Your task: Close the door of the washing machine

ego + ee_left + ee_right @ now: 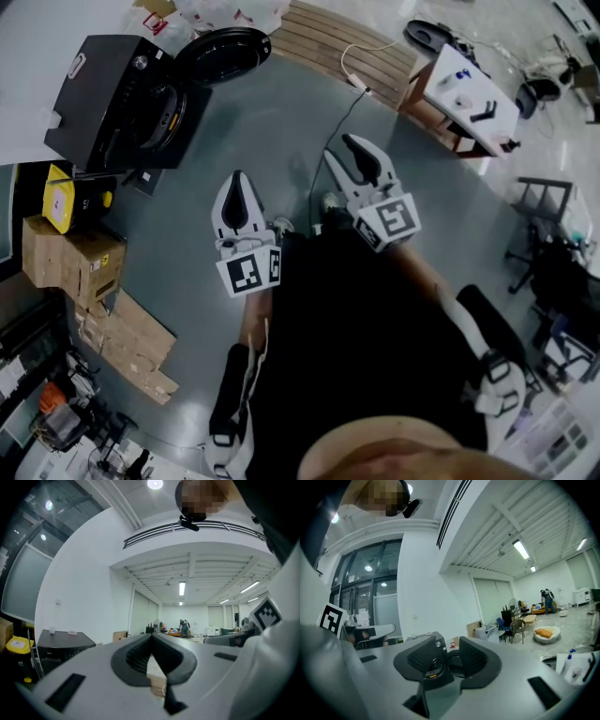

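The black washing machine [117, 98] stands on the grey floor at the upper left of the head view, its round dark door [223, 54] swung open to the right. My left gripper [237, 180] is held level over the floor a good way short of it, jaws shut with nothing between them. My right gripper [339, 148] is further right, open and empty. In the right gripper view the machine [435, 652] and its door [454, 660] show through the gap of my right gripper [447, 641]. The left gripper view has my left gripper [152, 638] shut and the machine [61, 644] at the left.
Cardboard boxes [70, 253] and a yellow container [58, 202] lie left of me. A slatted wooden platform [328, 42] and a white table [464, 94] stand behind, with a cable [342, 122] trailing across the floor. Black chairs [544, 216] are at the right.
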`<state>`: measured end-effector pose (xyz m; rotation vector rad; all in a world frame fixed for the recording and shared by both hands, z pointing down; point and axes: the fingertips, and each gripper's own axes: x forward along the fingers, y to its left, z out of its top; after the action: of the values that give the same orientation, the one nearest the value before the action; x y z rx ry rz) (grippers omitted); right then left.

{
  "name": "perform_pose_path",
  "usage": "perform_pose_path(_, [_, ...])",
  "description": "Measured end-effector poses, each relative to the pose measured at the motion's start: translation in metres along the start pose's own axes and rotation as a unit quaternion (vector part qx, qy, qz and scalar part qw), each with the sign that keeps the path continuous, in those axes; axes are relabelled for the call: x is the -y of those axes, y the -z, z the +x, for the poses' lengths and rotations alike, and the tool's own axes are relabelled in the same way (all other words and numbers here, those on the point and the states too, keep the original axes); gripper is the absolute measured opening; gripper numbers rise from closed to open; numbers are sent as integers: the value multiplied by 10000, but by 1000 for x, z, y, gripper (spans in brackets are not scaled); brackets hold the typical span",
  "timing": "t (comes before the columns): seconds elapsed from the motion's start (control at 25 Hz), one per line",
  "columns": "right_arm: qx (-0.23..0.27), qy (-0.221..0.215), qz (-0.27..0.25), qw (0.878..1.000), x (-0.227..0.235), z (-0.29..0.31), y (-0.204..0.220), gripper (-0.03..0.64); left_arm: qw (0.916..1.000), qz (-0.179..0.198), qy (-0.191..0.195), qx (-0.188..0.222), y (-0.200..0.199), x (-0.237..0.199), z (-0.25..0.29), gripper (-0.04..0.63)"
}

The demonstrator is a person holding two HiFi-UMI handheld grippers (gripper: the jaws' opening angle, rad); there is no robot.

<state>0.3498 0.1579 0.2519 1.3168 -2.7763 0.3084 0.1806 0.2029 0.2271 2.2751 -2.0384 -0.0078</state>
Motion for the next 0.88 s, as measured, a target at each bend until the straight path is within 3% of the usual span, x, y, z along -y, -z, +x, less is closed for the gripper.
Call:
perform_pose_path(0.48, [-122, -569, -82, 9983, 48, 20, 0, 147, 9993, -24, -313, -178, 8, 42, 28, 5])
perform_pose_path(0.88, [-337, -622, -62, 9975, 65, 92, 8, 146, 9991, -119, -349, -221, 15, 2, 90, 5])
